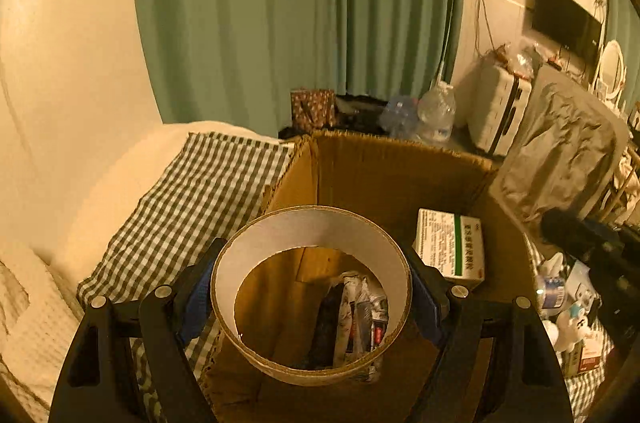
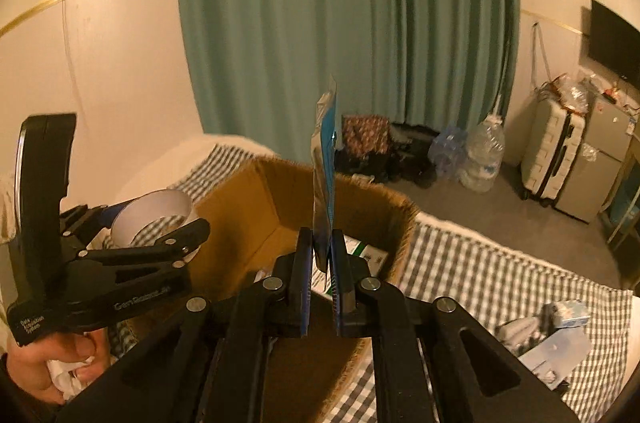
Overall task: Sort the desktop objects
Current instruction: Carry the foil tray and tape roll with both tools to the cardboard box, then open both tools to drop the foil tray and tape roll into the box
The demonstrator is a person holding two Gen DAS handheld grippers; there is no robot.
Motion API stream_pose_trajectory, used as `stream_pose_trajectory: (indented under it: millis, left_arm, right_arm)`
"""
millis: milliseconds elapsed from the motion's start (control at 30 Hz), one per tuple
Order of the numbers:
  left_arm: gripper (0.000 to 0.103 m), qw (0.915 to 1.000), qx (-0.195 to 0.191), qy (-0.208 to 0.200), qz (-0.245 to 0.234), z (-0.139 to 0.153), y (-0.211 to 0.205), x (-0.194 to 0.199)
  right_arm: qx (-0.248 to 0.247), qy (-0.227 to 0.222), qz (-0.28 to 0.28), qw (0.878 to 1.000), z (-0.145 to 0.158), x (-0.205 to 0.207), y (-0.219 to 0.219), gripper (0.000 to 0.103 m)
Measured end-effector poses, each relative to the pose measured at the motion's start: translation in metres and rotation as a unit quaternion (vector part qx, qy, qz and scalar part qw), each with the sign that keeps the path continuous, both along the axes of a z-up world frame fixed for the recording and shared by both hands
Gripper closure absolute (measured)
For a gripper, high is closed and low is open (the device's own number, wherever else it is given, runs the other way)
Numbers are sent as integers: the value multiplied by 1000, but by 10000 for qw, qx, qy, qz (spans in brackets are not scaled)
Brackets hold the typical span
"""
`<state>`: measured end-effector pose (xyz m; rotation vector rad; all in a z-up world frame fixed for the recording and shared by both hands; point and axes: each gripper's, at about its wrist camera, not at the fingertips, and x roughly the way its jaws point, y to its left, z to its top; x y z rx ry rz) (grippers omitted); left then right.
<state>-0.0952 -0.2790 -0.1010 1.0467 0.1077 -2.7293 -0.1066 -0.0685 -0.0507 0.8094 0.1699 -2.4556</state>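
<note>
Left tongs (image 1: 312, 299) grip a wide tape ring (image 1: 310, 243) above the cardboard box's (image 1: 384, 167) open mouth; right tongs (image 2: 322, 263) pinch a thin packet (image 2: 325, 163) over its near rim.

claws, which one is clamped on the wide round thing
The left claw: its jaws stand wide around the tape roll over the cardboard box. The right claw pinches a thin flat packet.

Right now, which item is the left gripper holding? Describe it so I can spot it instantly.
Find the open cardboard box on the checked cloth. Over its near edge, the left gripper clamps a wide tape roll: a hollow ring, white inside, unlike the flat packet in the right gripper.
</note>
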Motion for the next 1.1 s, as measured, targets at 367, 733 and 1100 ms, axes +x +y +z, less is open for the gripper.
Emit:
stream_pose_trajectory:
  millis: [367,733,1100]
  left_arm:
    - [20,9980,-184,-602,-25,-31,6,-22]
    - [18,9974,-422,-579,-13,-20,17,-22]
    - [0,9962,-831,152,-230,17,56,-10]
  right_arm:
    - [388,-687,323,9964,-55,-23,-23,95]
    - [503,-705,147,9961,-60,-28,-7,45]
    - [33,-264,-527,9983,-18,-16,50,42]
